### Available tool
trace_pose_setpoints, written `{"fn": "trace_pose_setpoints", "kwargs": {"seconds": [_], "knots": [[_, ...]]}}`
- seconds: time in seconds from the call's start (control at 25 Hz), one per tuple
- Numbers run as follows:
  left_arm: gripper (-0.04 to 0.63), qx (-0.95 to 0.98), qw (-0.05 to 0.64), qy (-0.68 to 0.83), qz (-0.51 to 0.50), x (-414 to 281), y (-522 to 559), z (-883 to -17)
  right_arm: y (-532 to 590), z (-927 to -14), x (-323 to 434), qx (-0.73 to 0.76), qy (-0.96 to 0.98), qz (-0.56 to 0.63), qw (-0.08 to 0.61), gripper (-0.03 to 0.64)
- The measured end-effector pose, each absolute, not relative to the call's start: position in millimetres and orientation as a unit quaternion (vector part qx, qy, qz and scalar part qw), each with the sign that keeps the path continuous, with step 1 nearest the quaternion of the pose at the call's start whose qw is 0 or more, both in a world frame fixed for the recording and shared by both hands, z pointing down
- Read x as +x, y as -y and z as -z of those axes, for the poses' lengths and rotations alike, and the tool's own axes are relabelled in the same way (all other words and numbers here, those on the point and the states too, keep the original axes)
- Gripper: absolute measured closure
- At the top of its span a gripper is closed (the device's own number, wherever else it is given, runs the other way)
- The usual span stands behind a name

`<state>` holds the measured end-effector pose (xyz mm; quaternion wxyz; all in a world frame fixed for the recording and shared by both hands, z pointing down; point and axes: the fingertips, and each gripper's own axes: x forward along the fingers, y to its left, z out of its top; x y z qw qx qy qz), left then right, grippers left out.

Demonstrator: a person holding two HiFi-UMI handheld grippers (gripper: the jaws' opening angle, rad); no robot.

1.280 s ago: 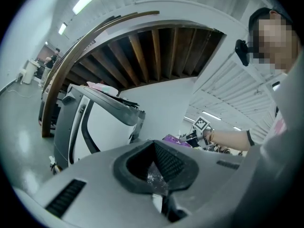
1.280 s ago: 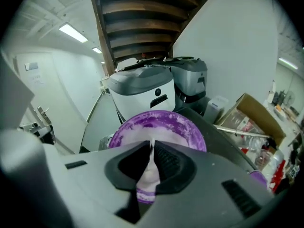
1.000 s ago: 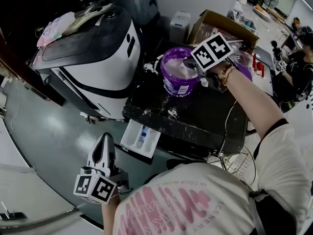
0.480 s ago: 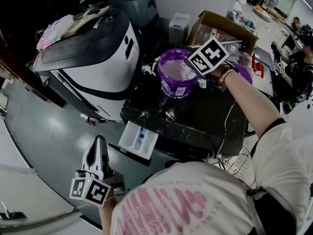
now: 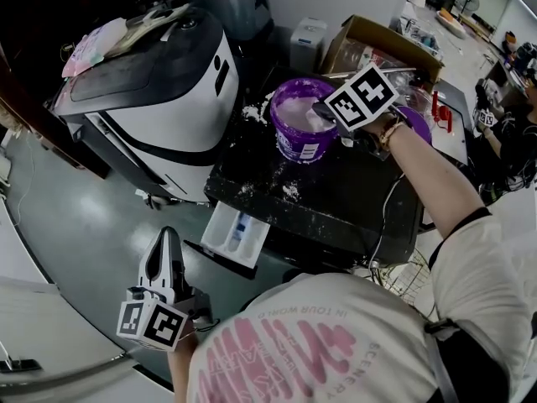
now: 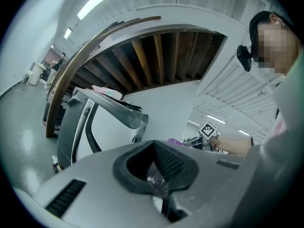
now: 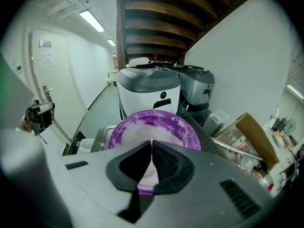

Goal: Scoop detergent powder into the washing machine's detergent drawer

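Grey-green glossy floor [image 5: 75, 225] fills the left and near part of the head view. At far left stands a white machine [image 5: 168, 107] with a dark lid. Right of it is the black desk [image 5: 352, 212], and white powder is spilled over its far-left part. A cardboard box [image 5: 377, 40] stands open at the far edge of the desk.

The purple tub [image 5: 300, 149] sits on the far-left corner of the desk, without a lid, and pale detergent powder [image 5: 295, 112] lies inside it. The detergent drawer [image 5: 220, 235] is pulled out below the near-left edge of the desk, over the floor and well apart from the tub. I see a blue part [image 5: 243, 227] in one of its compartments.

My right tongs [image 5: 319, 107] point down over the right side of the tub's mouth. Their jaws are closed almost to touching, and at the tips they pinch a thin white strip [image 7: 152, 140]; what it is I cannot tell. My left tongs [image 5: 165, 240] hang level over the floor, on the near side of the drawer and not touching it. Their jaws are together with nothing between them, only some powder grains [image 6: 155, 179] on their inner faces.
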<state>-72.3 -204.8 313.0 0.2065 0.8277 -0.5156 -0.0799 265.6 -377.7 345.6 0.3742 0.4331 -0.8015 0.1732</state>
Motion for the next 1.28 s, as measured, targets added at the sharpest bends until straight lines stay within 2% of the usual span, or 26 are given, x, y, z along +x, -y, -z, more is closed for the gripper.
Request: {"fn": "trace_pose_setpoints", "kwargs": {"seconds": [1.28], "knots": [[0.592, 0.832, 0.205, 0.508, 0.091, -65, 189, -313, 342, -341, 232, 0.403, 0.823, -0.174, 0.361, 0.609]]}}
